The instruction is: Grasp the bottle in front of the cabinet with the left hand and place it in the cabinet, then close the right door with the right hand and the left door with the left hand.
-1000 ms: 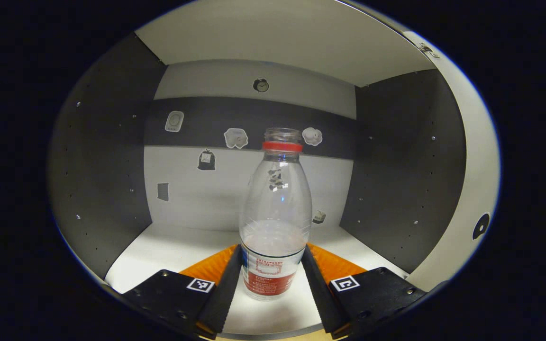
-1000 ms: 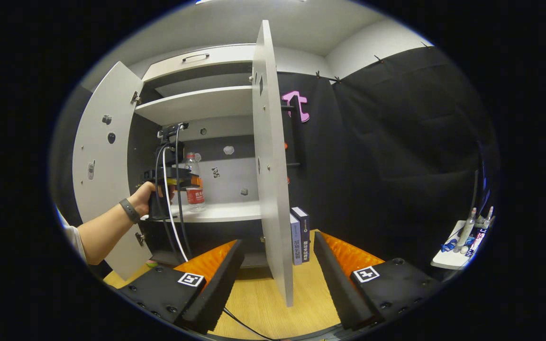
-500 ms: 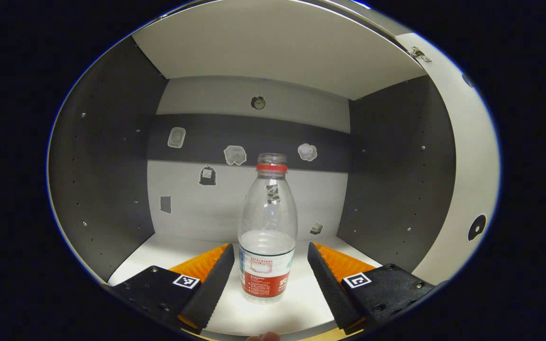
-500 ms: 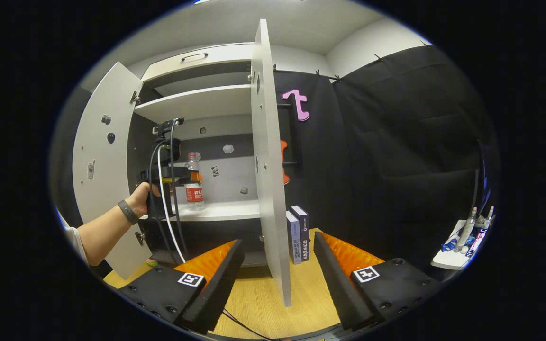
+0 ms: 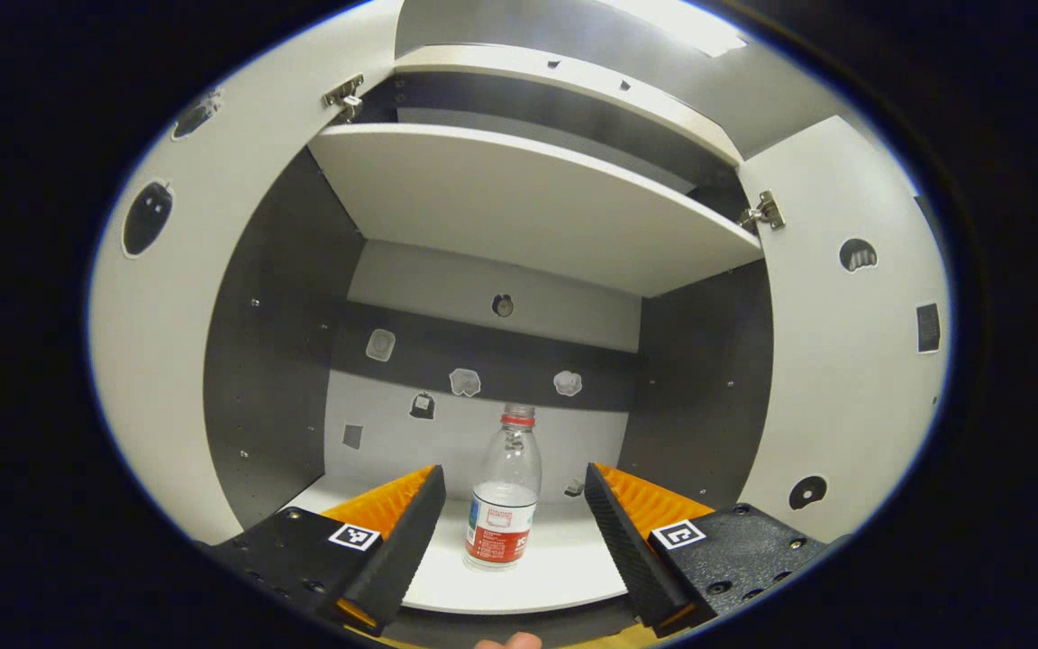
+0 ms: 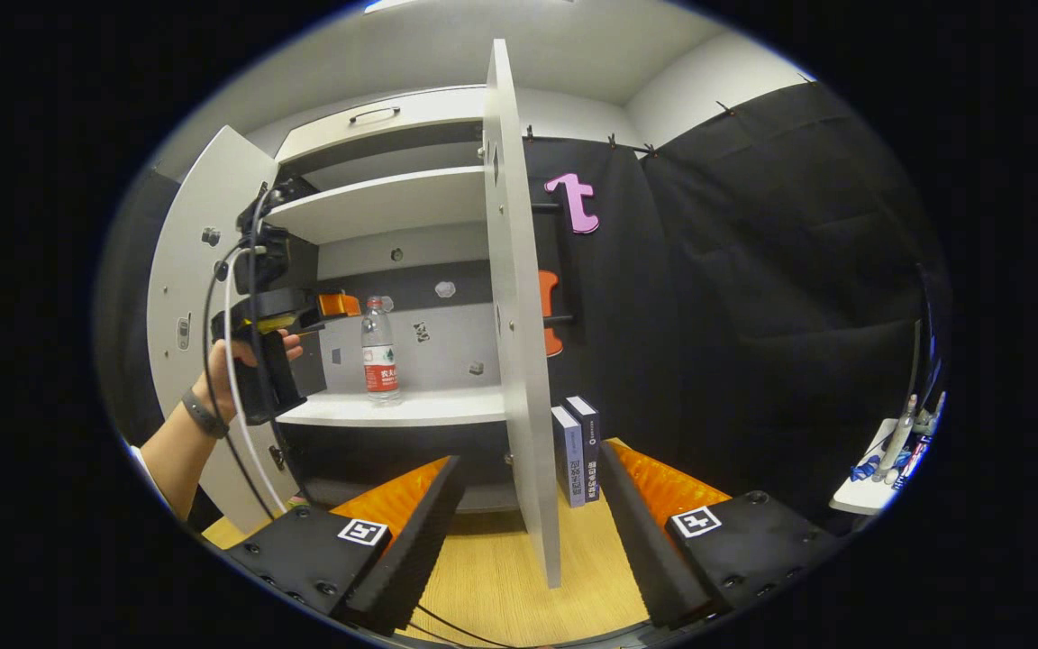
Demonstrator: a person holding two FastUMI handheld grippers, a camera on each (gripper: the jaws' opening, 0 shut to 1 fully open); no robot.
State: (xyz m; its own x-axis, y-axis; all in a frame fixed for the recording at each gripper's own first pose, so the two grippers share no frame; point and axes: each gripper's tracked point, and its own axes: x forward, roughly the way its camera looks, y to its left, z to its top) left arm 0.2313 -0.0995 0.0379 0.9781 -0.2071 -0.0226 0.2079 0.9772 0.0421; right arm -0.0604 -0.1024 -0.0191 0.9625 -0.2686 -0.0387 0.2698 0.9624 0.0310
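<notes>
clear plastic, red-collared and red-labelled, the bottle (image 5: 503, 494) stands upright on the white lower shelf (image 5: 564, 572) of the cabinet (image 5: 267, 361), a little water in it, no cap on its neck. my left gripper (image 5: 512, 532) hangs in front of the shelf with its fingers spread wide, the bottle between them in the left gripper view but farther in, touching neither. in the right gripper view i see that same left gripper (image 6: 325, 311) in my left hand (image 6: 235, 365), cables trailing from it, just outside the cabinet's opening and apart from the bottle (image 6: 379, 350). both doors stand open: the left door (image 5: 154, 342) swung out on one side, the right door (image 5: 843, 361) on the other, each with small dark stickers on its inner face. more stickers dot the cabinet's back wall (image 5: 474, 397), which has a dark band across it. my right gripper (image 6: 528, 541) holds nothing, its fingers apart, low over the wooden floor (image 6: 492, 577), with the right door's (image 6: 519, 315) edge rising between them farther off. two books (image 6: 578, 451) stand upright just beside that door, and a small white table (image 6: 870, 487) with bottles sits far off by the black cloth.
</notes>
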